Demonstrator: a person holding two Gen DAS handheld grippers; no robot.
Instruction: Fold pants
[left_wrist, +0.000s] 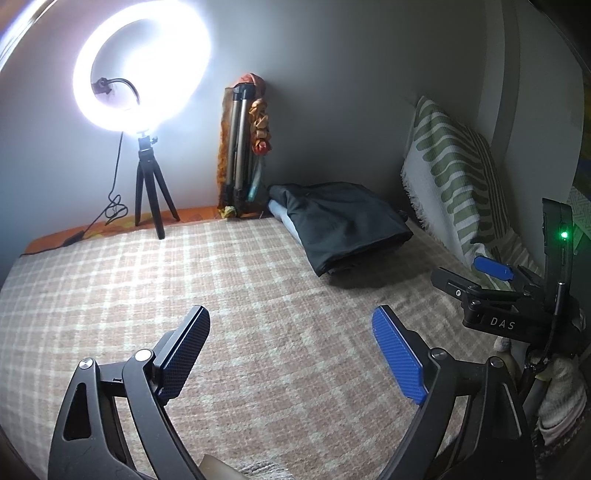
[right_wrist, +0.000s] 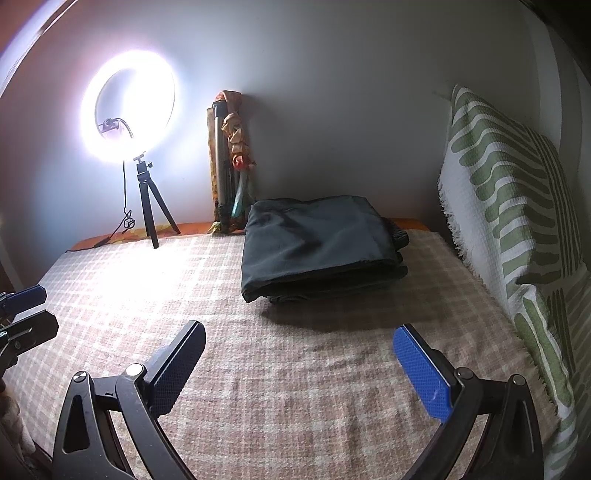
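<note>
Dark pants (left_wrist: 343, 225) lie folded in a flat stack at the far right of the checked bedspread (left_wrist: 147, 280); they also show in the right wrist view (right_wrist: 317, 243). My left gripper (left_wrist: 291, 325) is open and empty, above the bedspread, well short of the pants. My right gripper (right_wrist: 299, 339) is open and empty, just in front of the stack. The right gripper's body shows at the right of the left wrist view (left_wrist: 491, 291). The left gripper's fingertips (right_wrist: 26, 299) show at the left edge of the right wrist view.
A lit ring light on a small black tripod (left_wrist: 147, 192) stands at the back left by the wall, its cable (left_wrist: 110, 210) trailing. A folded tripod with cloth (left_wrist: 240, 147) leans in the corner. A green-striped cushion (right_wrist: 509, 206) leans along the right side.
</note>
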